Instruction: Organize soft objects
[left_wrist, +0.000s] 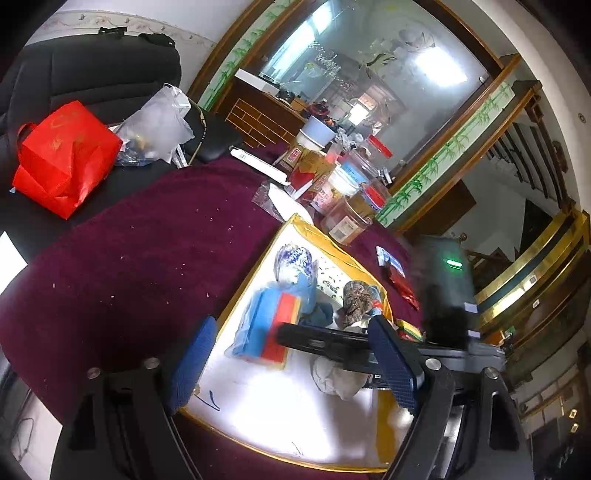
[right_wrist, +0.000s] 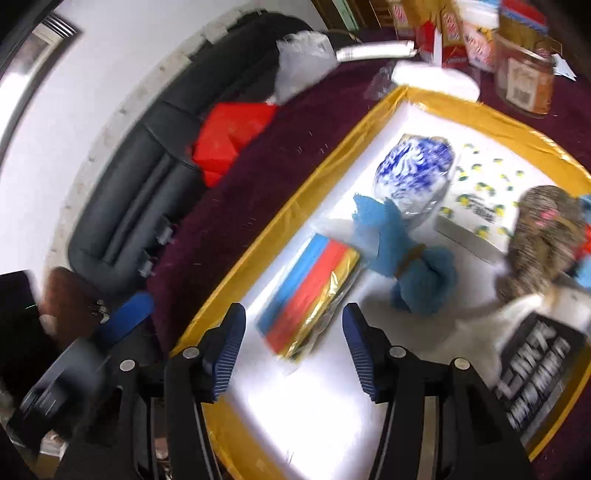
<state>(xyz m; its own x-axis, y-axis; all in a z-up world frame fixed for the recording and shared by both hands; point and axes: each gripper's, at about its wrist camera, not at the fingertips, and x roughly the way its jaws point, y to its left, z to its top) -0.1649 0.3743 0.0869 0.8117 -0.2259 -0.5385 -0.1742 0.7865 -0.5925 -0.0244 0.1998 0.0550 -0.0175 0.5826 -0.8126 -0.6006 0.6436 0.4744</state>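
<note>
The right gripper (right_wrist: 291, 354) was wide open and held nothing, and the striped pack (right_wrist: 310, 291) lay on the white mat (right_wrist: 295, 424) just ahead between its fingers, long way pointing forward, while the left gripper (left_wrist: 291, 365), open too, was off to the side.

fuzzy maroon tablecloth (left_wrist: 129, 240), glossy cellophane pack (right_wrist: 314, 299)

A red bag (left_wrist: 61, 157) and a clear plastic bag (left_wrist: 157, 123) lie on a black sofa (left_wrist: 92, 74). On the maroon cloth (left_wrist: 140, 240), jars (left_wrist: 347, 218) and boxes (left_wrist: 314, 173) crowd together near a mirror (left_wrist: 369, 66). A staircase (left_wrist: 524, 155) rises behind.
</note>
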